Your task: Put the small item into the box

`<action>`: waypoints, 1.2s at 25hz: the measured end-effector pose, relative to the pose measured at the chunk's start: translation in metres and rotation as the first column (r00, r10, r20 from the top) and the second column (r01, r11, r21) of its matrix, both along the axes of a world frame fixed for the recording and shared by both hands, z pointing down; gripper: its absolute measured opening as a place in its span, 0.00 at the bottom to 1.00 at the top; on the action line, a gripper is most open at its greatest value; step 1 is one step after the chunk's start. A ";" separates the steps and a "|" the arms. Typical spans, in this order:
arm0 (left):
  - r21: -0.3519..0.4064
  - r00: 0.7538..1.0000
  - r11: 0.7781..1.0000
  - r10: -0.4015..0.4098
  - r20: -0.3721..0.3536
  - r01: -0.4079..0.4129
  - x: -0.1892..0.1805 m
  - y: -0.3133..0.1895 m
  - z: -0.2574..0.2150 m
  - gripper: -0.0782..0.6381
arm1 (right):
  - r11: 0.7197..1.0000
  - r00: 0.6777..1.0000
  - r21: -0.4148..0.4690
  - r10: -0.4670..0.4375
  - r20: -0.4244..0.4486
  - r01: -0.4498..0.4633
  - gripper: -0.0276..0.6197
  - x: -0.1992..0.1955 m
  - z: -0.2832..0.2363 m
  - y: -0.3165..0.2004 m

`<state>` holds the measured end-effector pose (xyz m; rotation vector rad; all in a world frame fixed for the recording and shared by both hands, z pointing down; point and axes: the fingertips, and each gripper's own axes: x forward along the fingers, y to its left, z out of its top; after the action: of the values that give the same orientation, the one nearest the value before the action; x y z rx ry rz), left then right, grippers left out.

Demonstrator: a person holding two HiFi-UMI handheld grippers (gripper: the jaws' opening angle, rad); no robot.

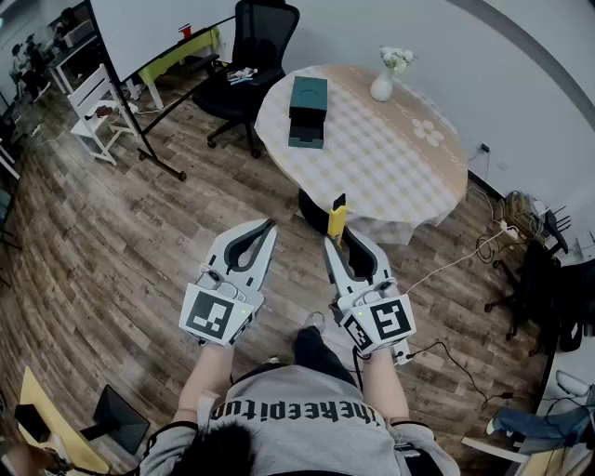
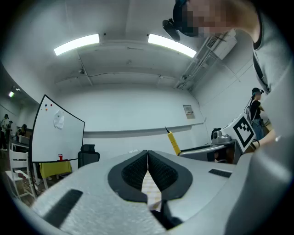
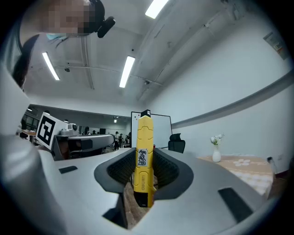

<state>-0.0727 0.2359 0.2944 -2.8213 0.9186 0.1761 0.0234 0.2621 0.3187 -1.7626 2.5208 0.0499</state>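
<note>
A yellow utility knife [image 1: 337, 219] stands upright between the pads of my right gripper [image 1: 333, 244], which is shut on it; in the right gripper view the knife [image 3: 144, 151] fills the gap of the right gripper [image 3: 143, 158]. My left gripper [image 1: 270, 224] is shut with nothing in it, its tips meeting in the left gripper view [image 2: 148, 153]. The dark green box [image 1: 308, 112] lies on the round table [image 1: 400, 167], far ahead of both grippers, with its lower part slid out towards me. Both grippers hang over the wooden floor, short of the table.
A white vase with flowers [image 1: 383, 84] stands at the table's far side. A black office chair [image 1: 251, 56] is left of the table, and a whiteboard on a stand [image 1: 158, 28] is beyond it. Cables [image 1: 465, 260] trail on the floor at the right.
</note>
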 end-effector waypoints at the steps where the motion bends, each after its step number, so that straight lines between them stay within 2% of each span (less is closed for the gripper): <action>1: 0.001 1.000 1.000 0.001 -0.002 -0.001 0.000 0.000 0.000 0.13 | 1.000 1.000 0.001 -0.001 0.000 0.001 0.23 0.000 -0.001 0.000; 16: -0.011 1.000 1.000 -0.011 -0.009 0.011 0.010 -0.013 0.003 0.13 | 1.000 1.000 -0.008 -0.010 -0.001 0.010 0.23 0.009 0.002 -0.012; 30: -0.017 0.998 0.998 -0.054 -0.030 0.053 0.061 -0.072 0.004 0.13 | 0.997 0.997 -0.022 -0.071 0.010 0.071 0.23 0.058 0.005 -0.076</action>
<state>-0.0116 0.1638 0.2981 -2.8127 1.0054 0.2058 0.0815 0.1857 0.3233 -1.6759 2.5848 0.0101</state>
